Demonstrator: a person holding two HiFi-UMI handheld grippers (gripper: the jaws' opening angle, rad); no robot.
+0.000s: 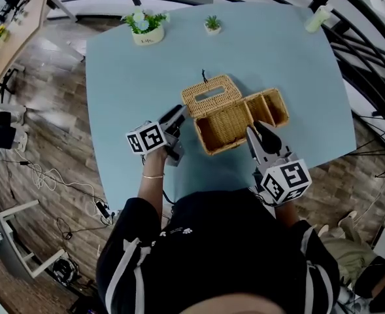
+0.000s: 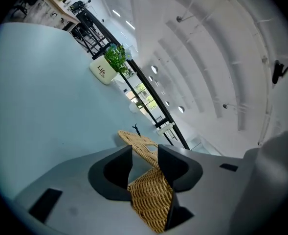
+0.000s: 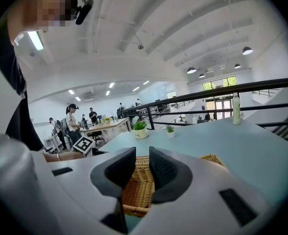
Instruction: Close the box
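1. Left gripper (image 1: pixel 177 118) jaws are spread, right gripper (image 1: pixel 260 131) jaws narrowly parted; nothing is pinched
2. The wicker box (image 1: pixel 223 124) is left open between them on the table (image 1: pixel 123 90)
3. Approach is judged in hand; the far lid (image 1: pixel 209 94) must be swung over next

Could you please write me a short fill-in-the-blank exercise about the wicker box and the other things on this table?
1. The wicker box is ___, so its inside shows.
2. The table under it is light ___.
3. Near the table's far edge stand a bottle and ___ potted plants.

Missing words: open; blue; two.
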